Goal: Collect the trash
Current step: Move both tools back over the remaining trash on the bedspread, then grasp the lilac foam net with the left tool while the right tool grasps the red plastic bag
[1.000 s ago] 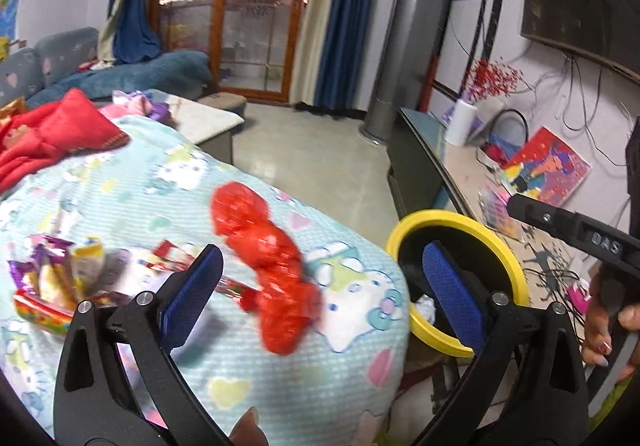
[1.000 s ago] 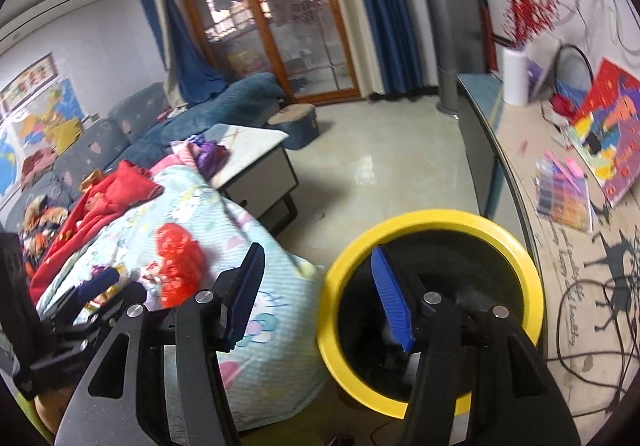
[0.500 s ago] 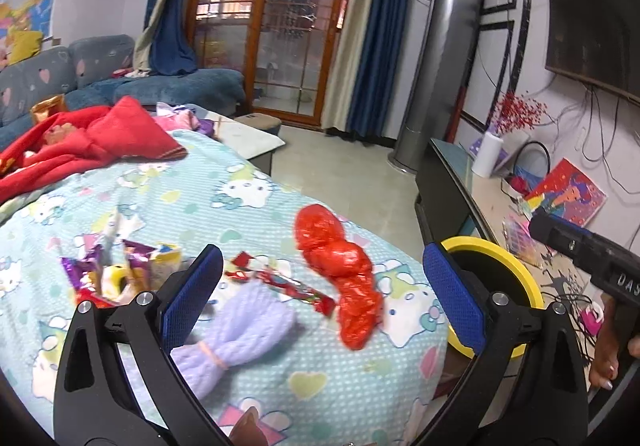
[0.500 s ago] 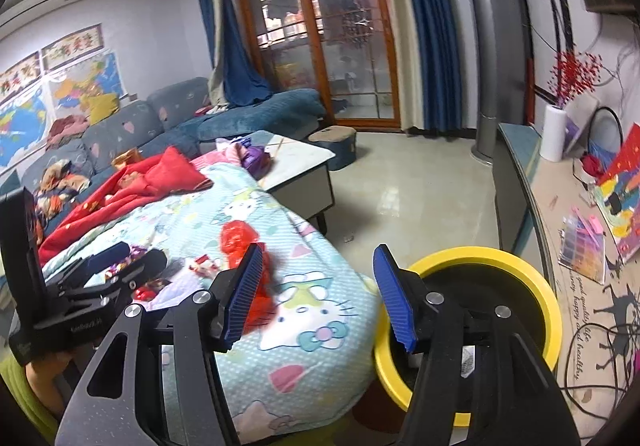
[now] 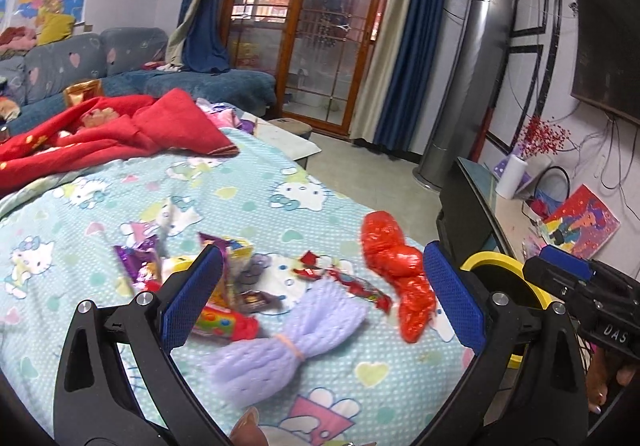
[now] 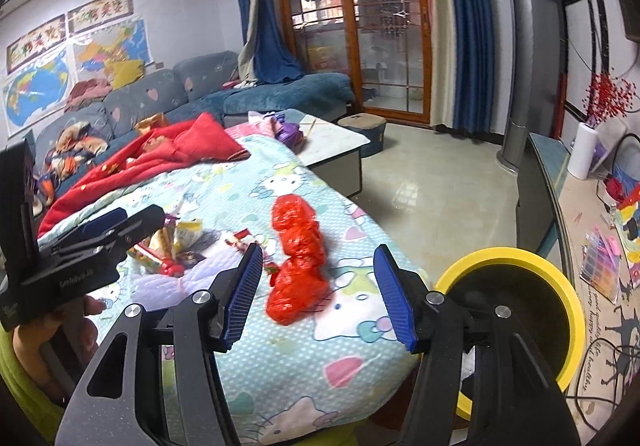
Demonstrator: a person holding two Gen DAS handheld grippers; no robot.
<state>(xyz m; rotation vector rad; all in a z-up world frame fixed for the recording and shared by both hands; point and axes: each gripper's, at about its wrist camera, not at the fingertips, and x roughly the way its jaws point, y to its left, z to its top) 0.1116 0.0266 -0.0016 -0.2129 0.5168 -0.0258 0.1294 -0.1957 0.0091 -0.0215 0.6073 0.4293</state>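
Observation:
A crumpled red plastic bag (image 5: 398, 270) (image 6: 298, 254) lies near the corner of a table under a light-blue cartoon cloth (image 5: 248, 182) (image 6: 304, 350). Left of it sit a lilac foam net (image 5: 280, 342), a small red wrapper (image 5: 352, 282) and a pile of colourful snack wrappers (image 5: 192, 274) (image 6: 172, 242). My left gripper (image 5: 320, 298) hangs open over the net and wrappers, nothing between its blue pads. My right gripper (image 6: 320, 294) stands open above the red bag without touching it. A yellow-rimmed black bin (image 6: 516, 310) (image 5: 500, 274) stands on the floor to the right.
A red blanket (image 5: 120, 130) covers the table's far end, with a blue sofa (image 6: 208, 86) behind. A low white table (image 6: 336, 150) and round stool (image 6: 362, 126) stand beyond. A dark TV cabinet (image 6: 552, 182) with clutter runs along the right wall. A hand (image 6: 44, 338) holds the left gripper.
Both grippers have swung left, away from the yellow bin and over the table. The wrappers and lilac net have come into the left view. Both grippers stay open and empty.

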